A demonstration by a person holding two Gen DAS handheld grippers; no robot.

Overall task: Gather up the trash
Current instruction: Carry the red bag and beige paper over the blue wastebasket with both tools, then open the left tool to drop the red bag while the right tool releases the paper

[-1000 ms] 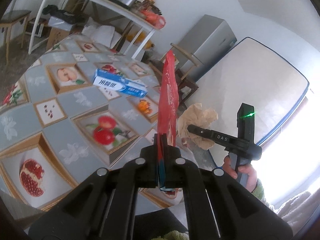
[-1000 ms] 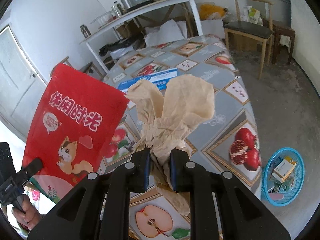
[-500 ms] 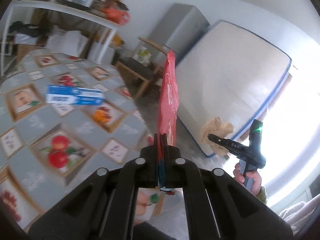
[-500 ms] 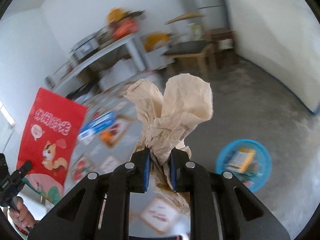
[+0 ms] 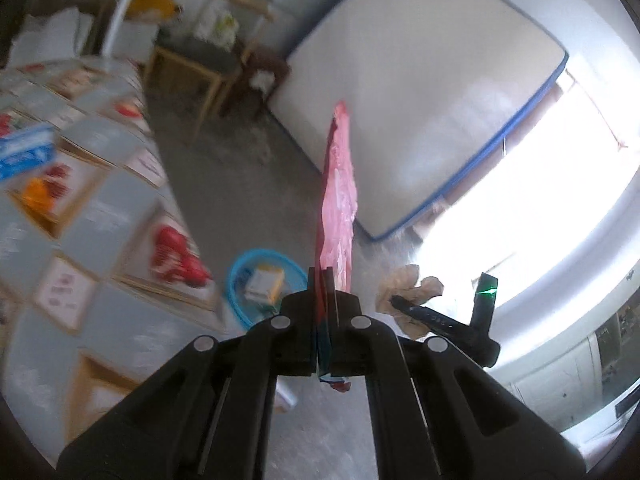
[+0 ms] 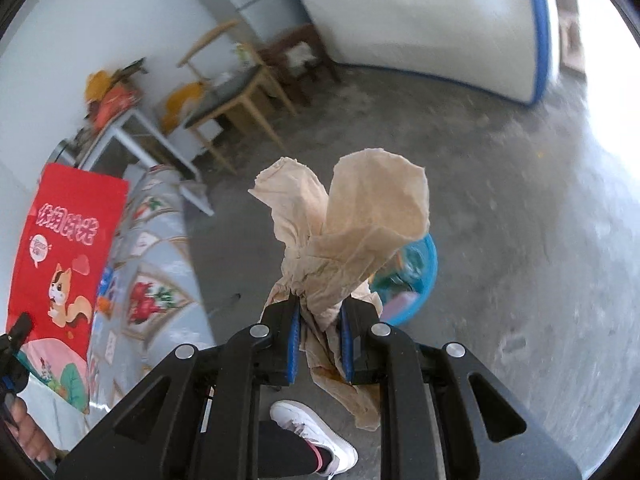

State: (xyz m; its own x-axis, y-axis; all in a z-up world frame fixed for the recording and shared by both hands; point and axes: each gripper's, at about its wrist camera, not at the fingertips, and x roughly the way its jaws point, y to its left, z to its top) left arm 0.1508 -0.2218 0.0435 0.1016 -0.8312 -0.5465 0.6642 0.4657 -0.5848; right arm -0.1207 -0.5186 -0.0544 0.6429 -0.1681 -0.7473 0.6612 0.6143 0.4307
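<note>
Swung away from the table with the fruit-pattern cloth (image 5: 100,216) since a second ago, both views now turned to the concrete floor (image 6: 520,240) and the blue basket (image 5: 240,276) standing on it, where before mostly the tabletop showed. Left gripper (image 5: 326,308) clenched flat on the lower edge of the red snack bag (image 5: 338,200), held upright and seen edge-on in its own view, full-face at the left of the right wrist view. Right gripper (image 6: 320,312) pinching the crumpled brown paper (image 6: 360,224) at its waist, with loose ends above and below the blue pads (image 6: 295,340). Basket partly hidden behind that paper in the right view, close to the table edge in the left view, with a small box (image 5: 264,284) and some other bits already inside.

Judged as well along: two pieces picked up and carried, neither dropped yet. Left to do, apparently: bring both over the basket and release. Blue and white box (image 5: 24,152) lying on the table, possibly also trash, cannot tell. White shoe (image 6: 312,436) of the person low in the right view.
</note>
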